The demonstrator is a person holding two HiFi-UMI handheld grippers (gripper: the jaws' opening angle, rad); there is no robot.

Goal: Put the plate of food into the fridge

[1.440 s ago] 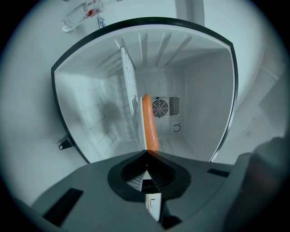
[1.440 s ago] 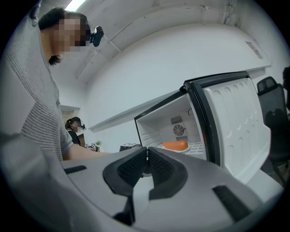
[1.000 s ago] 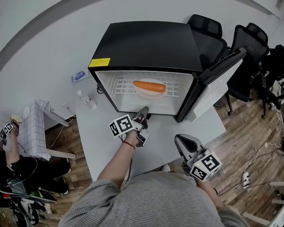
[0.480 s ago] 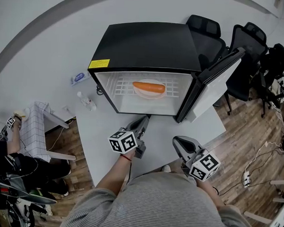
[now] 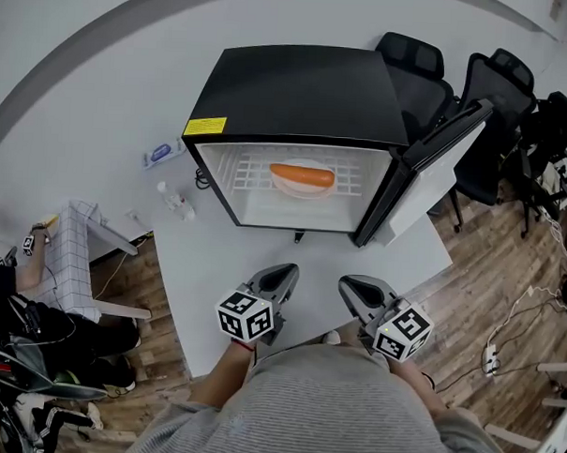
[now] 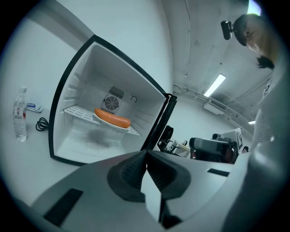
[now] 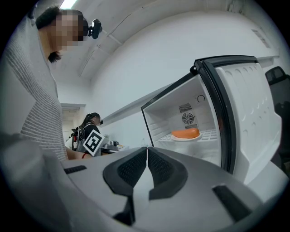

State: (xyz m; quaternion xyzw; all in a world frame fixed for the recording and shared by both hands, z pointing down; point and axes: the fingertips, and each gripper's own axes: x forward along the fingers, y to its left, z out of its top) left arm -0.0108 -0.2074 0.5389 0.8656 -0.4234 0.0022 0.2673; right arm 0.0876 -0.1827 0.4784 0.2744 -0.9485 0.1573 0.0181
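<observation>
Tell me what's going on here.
A person stands at a small fridge on a white table, one gripper in each hand. The plate with its orange food sits on the wire shelf inside; the door is open. The left gripper and right gripper are both shut and empty, near the person's body.

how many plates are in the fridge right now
1. The plate, with one long orange food item, sits on the wire shelf of the open fridge. The space below looks bare; the door is partly hidden.
</observation>
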